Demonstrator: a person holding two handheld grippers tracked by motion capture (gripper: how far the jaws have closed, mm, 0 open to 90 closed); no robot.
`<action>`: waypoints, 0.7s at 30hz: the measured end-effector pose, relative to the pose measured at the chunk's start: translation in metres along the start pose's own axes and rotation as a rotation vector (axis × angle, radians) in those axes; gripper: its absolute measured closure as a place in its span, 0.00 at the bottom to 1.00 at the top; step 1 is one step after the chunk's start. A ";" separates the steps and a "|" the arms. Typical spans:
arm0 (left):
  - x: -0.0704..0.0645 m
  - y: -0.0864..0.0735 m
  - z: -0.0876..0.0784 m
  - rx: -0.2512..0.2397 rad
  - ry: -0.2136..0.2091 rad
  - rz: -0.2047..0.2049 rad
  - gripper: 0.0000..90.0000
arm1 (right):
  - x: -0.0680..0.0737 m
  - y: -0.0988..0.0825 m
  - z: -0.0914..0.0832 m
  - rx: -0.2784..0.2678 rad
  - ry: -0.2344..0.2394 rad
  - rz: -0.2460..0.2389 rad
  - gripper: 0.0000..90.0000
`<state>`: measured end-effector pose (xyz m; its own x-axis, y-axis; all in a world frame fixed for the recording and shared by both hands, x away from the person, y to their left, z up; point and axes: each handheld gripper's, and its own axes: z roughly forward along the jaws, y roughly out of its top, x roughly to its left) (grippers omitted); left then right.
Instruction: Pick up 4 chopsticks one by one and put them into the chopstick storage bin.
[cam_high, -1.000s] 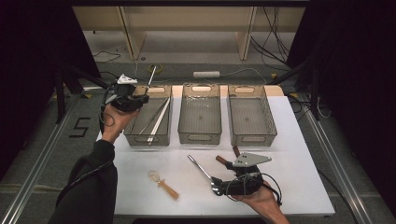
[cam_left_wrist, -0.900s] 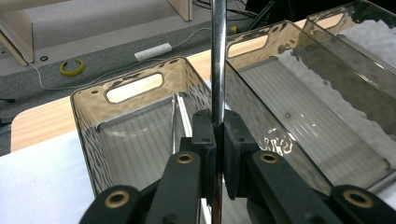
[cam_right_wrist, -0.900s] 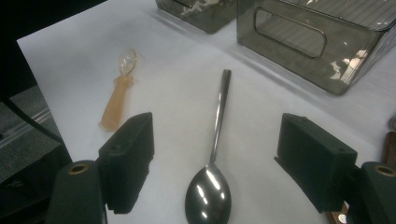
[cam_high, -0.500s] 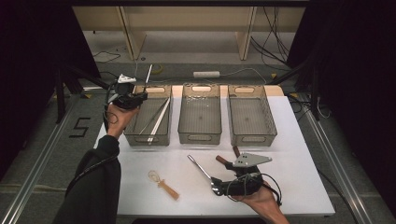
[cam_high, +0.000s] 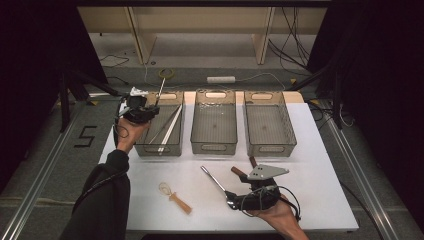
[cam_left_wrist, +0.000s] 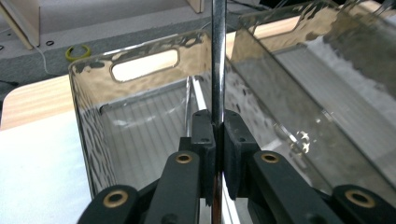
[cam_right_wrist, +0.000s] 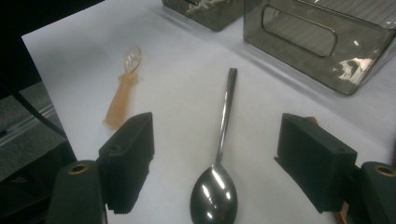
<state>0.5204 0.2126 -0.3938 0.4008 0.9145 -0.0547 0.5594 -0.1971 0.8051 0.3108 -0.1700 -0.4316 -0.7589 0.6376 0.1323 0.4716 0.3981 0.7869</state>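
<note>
From the high view, the left gripper (cam_high: 141, 109) is up at the far-left corner of the table, over the left bin (cam_high: 161, 148), clamped on a thin metal utensil handle (cam_high: 161, 88) that sticks up and away from it. That bin already has a couple of long pale utensils (cam_high: 167, 131) lying slantwise in it. The middle bin (cam_high: 214, 145) and right bin (cam_high: 269, 147) sit beside it in a row. Near the front edge, the right gripper (cam_high: 232, 197) rests low over the bowl end of a metal spoon (cam_high: 214, 180) on the white table (cam_high: 320, 185). A translucent orange-handled spoon (cam_high: 175, 197) lies to the left of it, well apart.

The left gripper view shows the jaws pinched tight on the shiny handle (cam_left_wrist: 218, 65), which runs straight up between the pads, with the smoky clear bin (cam_left_wrist: 93, 140) right behind and below.

In the right gripper view the jaws stand wide open, one pad on either side of the spoon (cam_right_wrist: 219, 154), not touching it. The spoon's bowl is nearest the camera, and its handle points toward the bins. The orange-handled spoon (cam_right_wrist: 122, 93) is off to the left.
</note>
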 end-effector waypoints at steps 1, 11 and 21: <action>0.000 -0.001 0.001 0.001 0.000 -0.003 0.93 | 0.000 0.000 0.000 0.002 0.000 -0.001 0.31; -0.004 -0.008 0.009 0.035 -0.005 0.005 0.92 | 0.002 0.000 0.001 0.009 0.000 -0.015 0.32; -0.011 -0.008 0.000 0.060 -0.026 -0.024 0.69 | 0.002 0.000 0.000 0.006 0.000 -0.014 0.32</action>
<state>0.5114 0.2045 -0.4001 0.4050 0.9100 -0.0888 0.6113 -0.1972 0.7665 0.3096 -0.1687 -0.4316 -0.7652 0.6322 0.1212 0.4639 0.4111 0.7847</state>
